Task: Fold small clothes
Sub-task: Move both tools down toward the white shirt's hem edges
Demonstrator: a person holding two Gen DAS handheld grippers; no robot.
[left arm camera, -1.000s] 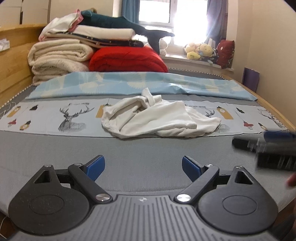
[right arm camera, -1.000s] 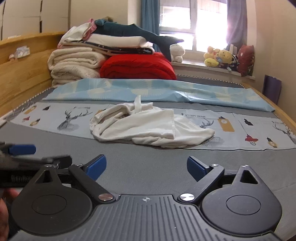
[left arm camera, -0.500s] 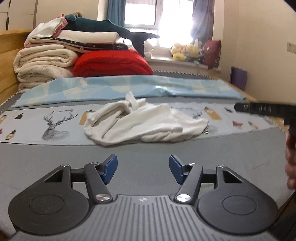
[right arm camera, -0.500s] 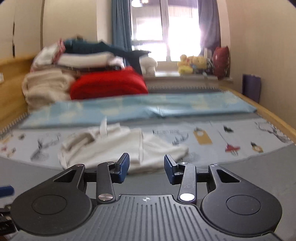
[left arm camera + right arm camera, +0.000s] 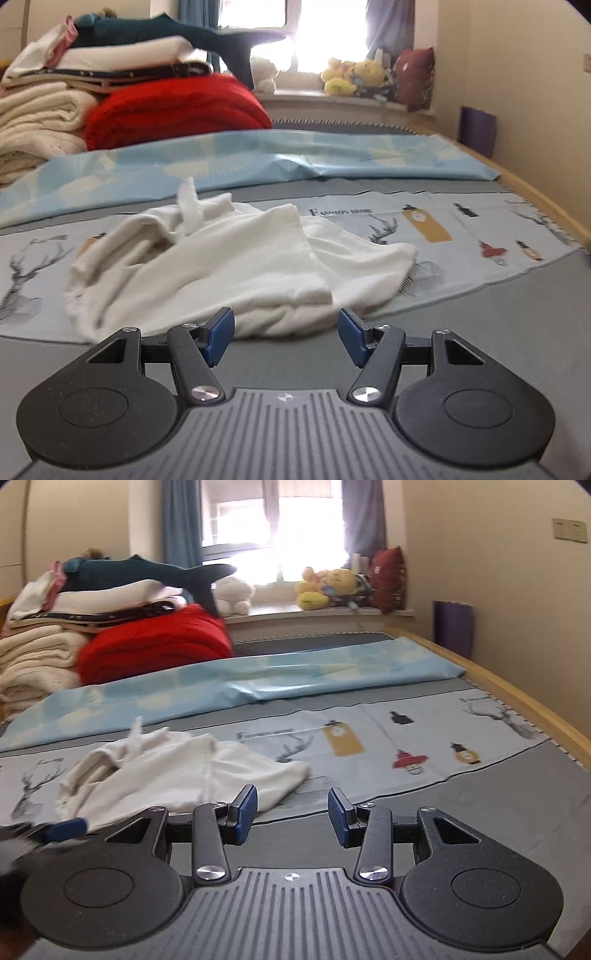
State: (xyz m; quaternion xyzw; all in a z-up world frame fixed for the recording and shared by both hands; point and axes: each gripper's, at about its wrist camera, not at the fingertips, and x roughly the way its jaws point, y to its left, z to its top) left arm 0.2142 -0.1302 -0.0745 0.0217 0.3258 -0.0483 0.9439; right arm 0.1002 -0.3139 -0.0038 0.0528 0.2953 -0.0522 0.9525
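I held the left gripper (image 5: 286, 335) low and level, its blue-padded fingers (image 5: 220, 335) spread wide with nothing between them; the right gripper (image 5: 291, 814) sat level too, jaws parted somewhat less, pads (image 5: 246, 813) bare and gripping nothing; in the right wrist view a blurred blue tip of the left gripper (image 5: 66, 829) showed at the left edge, just beside my right one.

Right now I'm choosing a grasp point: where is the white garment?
The white garment lies crumpled on the deer-print sheet, just ahead of the left gripper and ahead-left of the right gripper.
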